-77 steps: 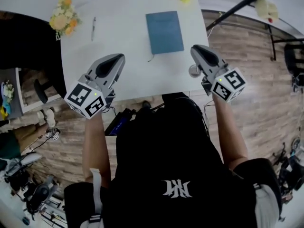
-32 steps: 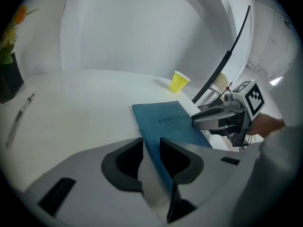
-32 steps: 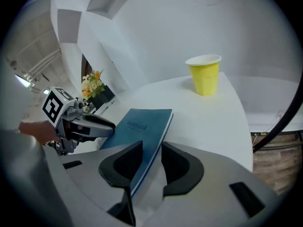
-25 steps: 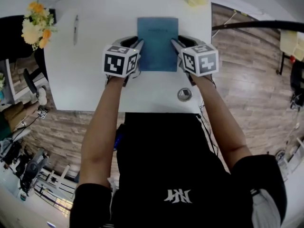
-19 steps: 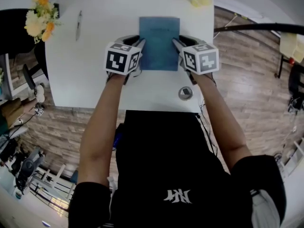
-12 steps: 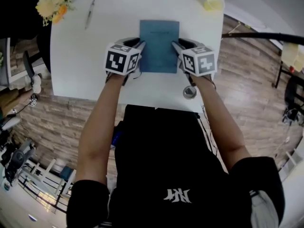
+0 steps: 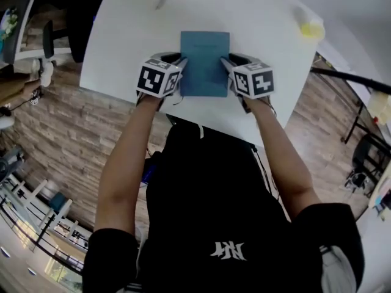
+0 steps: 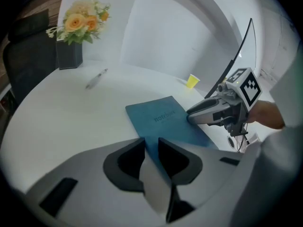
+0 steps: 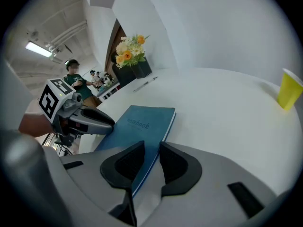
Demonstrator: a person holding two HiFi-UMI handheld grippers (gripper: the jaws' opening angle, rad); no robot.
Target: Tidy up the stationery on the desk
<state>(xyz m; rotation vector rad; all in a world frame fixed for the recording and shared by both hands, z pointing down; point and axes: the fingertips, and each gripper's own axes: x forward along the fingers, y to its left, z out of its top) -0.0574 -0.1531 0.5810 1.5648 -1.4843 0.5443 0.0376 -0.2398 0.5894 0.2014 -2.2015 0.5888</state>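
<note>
I have the blue notebook (image 7: 204, 61) pinched by its two long edges. The left gripper (image 7: 178, 60) is clamped on the left edge and the right gripper (image 7: 226, 61) on the right, its jaws having just been closing onto the cover. The notebook sits flat near the white desk's (image 7: 122, 47) front edge, though I can't tell whether it is lifted. I judge this the repositioning step; next I'd move both hands level and together so it doesn't buckle. The pen (image 7: 164, 0) and yellow cup (image 7: 310, 28) lie well apart at the far side, leaving open room ahead — but the near rim is close behind the grippers
</note>
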